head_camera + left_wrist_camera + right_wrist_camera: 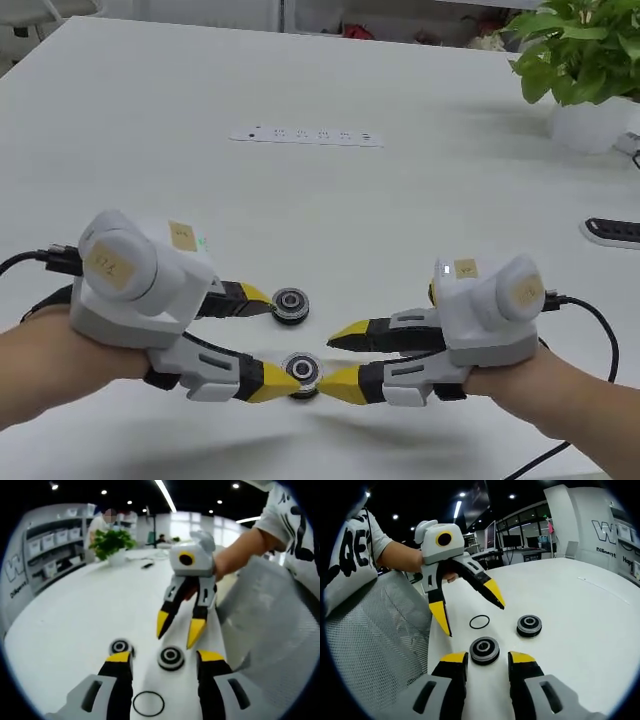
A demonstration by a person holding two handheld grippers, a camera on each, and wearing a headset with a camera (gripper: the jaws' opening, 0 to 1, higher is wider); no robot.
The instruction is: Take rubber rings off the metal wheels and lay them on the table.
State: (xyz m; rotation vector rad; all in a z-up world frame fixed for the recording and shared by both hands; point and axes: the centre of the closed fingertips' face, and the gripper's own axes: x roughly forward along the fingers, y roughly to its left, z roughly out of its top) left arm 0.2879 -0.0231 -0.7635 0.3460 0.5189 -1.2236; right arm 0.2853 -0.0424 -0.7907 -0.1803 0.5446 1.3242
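Two small metal wheels with dark rims sit on the white table (330,210). The near wheel (302,370) (171,657) (484,650) lies between the facing yellow tips of both grippers. The far wheel (290,303) (120,646) (529,625) rests by my left gripper's upper tip. A loose black rubber ring (148,703) (479,621) lies flat on the table under my left gripper. My left gripper (272,342) (165,656) (471,615) is wide open. My right gripper (330,362) (176,634) (487,656) is open, its tips flanking the near wheel without touching it.
A white power strip (305,136) lies mid-table, and a black strip (612,232) sits at the right edge. A potted plant (580,60) stands at the back right. A grey mesh chair (375,645) is close behind the table's near edge.
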